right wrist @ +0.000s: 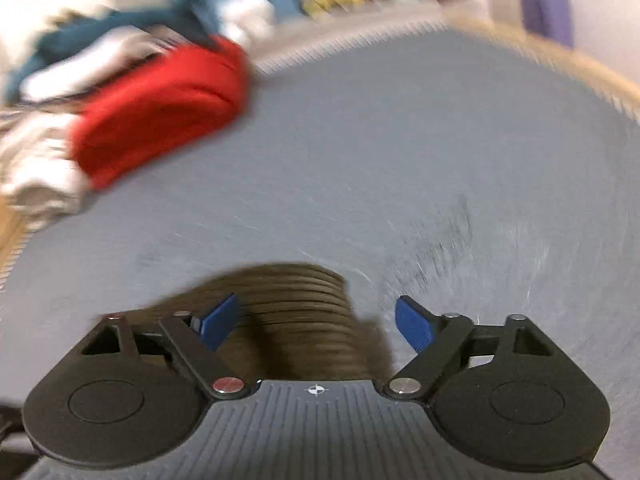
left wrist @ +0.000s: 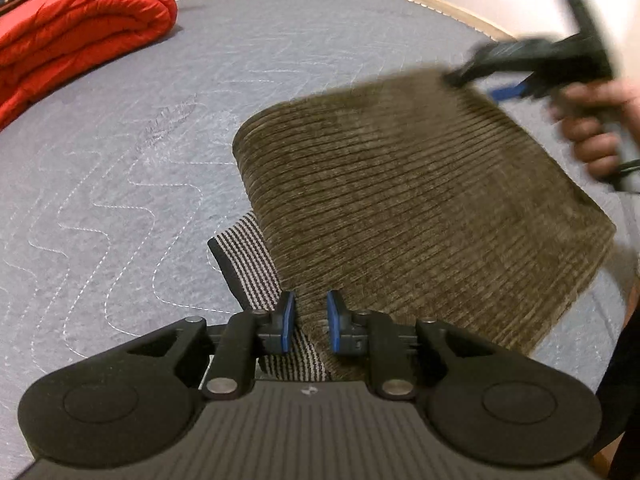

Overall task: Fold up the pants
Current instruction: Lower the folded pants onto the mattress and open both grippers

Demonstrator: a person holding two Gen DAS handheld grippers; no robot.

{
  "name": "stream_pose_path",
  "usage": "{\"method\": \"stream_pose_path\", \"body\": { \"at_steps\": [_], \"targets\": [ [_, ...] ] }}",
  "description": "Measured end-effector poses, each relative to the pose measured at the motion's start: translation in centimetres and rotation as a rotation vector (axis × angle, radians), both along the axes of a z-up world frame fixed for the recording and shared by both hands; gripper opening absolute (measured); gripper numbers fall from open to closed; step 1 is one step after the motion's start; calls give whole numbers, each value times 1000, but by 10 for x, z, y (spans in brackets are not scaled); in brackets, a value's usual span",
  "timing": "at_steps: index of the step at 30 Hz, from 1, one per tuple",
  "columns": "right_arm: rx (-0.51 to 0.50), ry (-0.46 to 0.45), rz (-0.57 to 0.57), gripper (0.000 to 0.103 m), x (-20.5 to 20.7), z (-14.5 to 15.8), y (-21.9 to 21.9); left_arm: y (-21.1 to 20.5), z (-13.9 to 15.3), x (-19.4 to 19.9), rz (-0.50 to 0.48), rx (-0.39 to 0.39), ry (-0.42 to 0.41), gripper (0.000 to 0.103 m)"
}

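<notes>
Olive-brown corduroy pants lie folded on the grey quilted bed, with a striped lining showing at the near left. My left gripper stands slightly apart over the pants' near edge; cloth lies between its blue pads, not pinched. My right gripper, blurred, hovers at the pants' far right corner. In the right wrist view the right gripper is wide open over a fold of the pants, which lies between the pads.
A folded red blanket lies at the bed's far left; it also shows in the right wrist view with a pile of clothes beside it. The bed's wooden edge runs along the far right.
</notes>
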State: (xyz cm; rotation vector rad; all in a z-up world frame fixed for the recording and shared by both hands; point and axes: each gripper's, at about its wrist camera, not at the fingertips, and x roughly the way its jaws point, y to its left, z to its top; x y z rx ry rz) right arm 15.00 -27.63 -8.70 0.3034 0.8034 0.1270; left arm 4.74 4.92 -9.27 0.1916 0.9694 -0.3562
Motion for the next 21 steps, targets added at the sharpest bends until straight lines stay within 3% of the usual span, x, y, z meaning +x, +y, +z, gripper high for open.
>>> {"method": "stream_pose_path", "body": {
  "at_steps": [3, 7, 9, 12, 15, 18, 21],
  "targets": [
    [-42, 84, -22, 83, 32, -40, 14, 0, -1, 1, 6, -10, 0, 21],
    [-65, 70, -61, 87, 48, -67, 22, 2, 2, 1, 10, -22, -1, 21],
    [-109, 60, -59, 87, 51, -67, 27, 3, 4, 1, 10, -26, -2, 22],
    [-91, 56, -68, 86, 50, -57, 23, 2, 9, -3, 4, -25, -31, 25],
    [-40, -5, -111, 86, 23, -23, 8, 1, 19, -16, -3, -31, -113, 40],
    [-69, -106, -68, 86, -27, 15, 6, 2, 32, -30, -40, -95, -165, 40],
    [-62, -146, 31, 88, -81, 35, 6, -4, 31, -41, -158, -177, -109, 36]
  ]
}}
